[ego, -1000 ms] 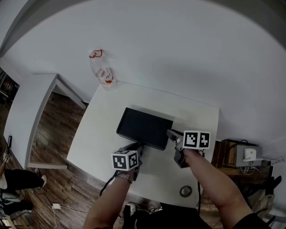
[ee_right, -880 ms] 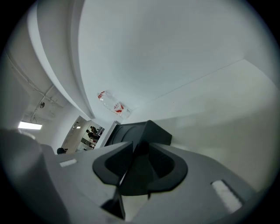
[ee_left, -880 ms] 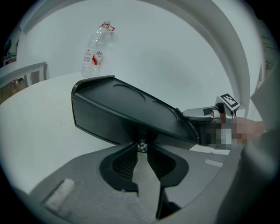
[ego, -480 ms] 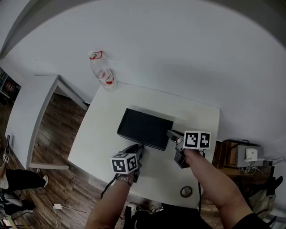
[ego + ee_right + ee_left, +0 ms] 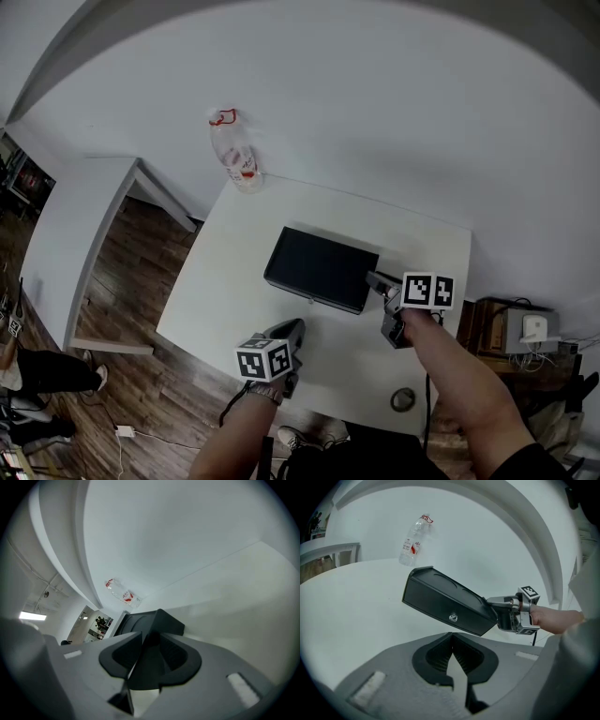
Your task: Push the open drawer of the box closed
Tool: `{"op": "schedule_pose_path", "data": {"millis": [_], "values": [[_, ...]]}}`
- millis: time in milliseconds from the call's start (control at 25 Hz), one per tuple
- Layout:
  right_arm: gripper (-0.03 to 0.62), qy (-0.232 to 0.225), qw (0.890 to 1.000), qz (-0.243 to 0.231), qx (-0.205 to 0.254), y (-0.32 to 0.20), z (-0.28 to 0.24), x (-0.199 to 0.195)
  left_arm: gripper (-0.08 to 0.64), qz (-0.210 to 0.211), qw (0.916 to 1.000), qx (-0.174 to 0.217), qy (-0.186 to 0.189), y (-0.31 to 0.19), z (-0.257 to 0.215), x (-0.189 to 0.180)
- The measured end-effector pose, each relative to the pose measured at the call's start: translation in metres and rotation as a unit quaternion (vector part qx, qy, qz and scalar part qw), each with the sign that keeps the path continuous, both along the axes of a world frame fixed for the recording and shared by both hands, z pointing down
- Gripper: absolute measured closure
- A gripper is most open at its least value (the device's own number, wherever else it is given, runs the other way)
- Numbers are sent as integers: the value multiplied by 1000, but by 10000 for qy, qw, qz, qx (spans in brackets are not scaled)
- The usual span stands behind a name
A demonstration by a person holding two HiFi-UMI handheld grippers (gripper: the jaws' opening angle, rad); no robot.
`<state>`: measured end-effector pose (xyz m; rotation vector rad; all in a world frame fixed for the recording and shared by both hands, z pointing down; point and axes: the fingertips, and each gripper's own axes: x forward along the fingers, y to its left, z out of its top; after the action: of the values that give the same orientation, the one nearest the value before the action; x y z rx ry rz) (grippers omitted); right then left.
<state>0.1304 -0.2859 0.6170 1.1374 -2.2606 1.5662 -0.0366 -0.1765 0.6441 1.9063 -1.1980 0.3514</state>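
**While one gripper clamps the box, the other hangs clenched and clear of it**

As the person stands at the near edge of the white table (image 5: pixel 234 281), the black box (image 5: pixel 323 270) lies near its middle, a little toward the right edge, with its long side turned to the person. Its drawer front (image 5: pixel 436 612) faces the near edge, and a small shiny knob (image 5: pixel 453 617) sits at the centre of that face. From the left gripper view the front lies flush with the shell, and I see no gap around it.

The right gripper (image 5: pixel 375 279) reaches to the box's right end. Its jaws stand wide and grasp that end: the right gripper view shows the dark corner filling the space between them. The person's bare forearm (image 5: pixel 450 375) runs back from it over the near right corner of the table.

The left gripper (image 5: pixel 293 326) hangs over the near edge, apart from the box, pointing toward the drawer front. Its jaws are clenched together with nothing between them, and the white tabletop shows past their tips.

A clear plastic bottle (image 5: pixel 236 155), red at its neck and on its label, sits at the far left corner, well apart from the box. A small round thing (image 5: pixel 403 399) lies by the near right corner; what it is I cannot tell. Dark wooden floor (image 5: pixel 122 281) spreads left of the table, and someone's legs (image 5: pixel 37 375) show at the room's edge.
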Motion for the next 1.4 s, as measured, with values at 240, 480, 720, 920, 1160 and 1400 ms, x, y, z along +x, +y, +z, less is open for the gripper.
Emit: {"op": "schedule_pose_path", "data": {"millis": [240, 480, 720, 920, 1160, 1400], "values": [[448, -431, 9980, 261, 377, 7, -7, 20, 558, 378, 9985, 97, 390, 57, -23, -8], [579, -552, 9924, 919, 604, 46, -26, 50, 558, 290, 9961, -49, 836, 129, -31, -45], [594, -892, 9895, 881, 722, 113, -48, 25, 558, 211, 9918, -14, 1264, 181, -48, -75], [594, -1080, 9896, 703, 641, 180, -53, -10, 558, 241, 9859, 49, 1655, 223, -64, -89], [594, -1500, 9851, 526, 659, 267, -71, -53, 558, 516, 9712, 134, 2321, 273, -87, -99], [594, -1843, 9792, 509, 672, 359, -87, -85, 558, 1113, 9613, 100, 2518, 320, -94, -101]]}}
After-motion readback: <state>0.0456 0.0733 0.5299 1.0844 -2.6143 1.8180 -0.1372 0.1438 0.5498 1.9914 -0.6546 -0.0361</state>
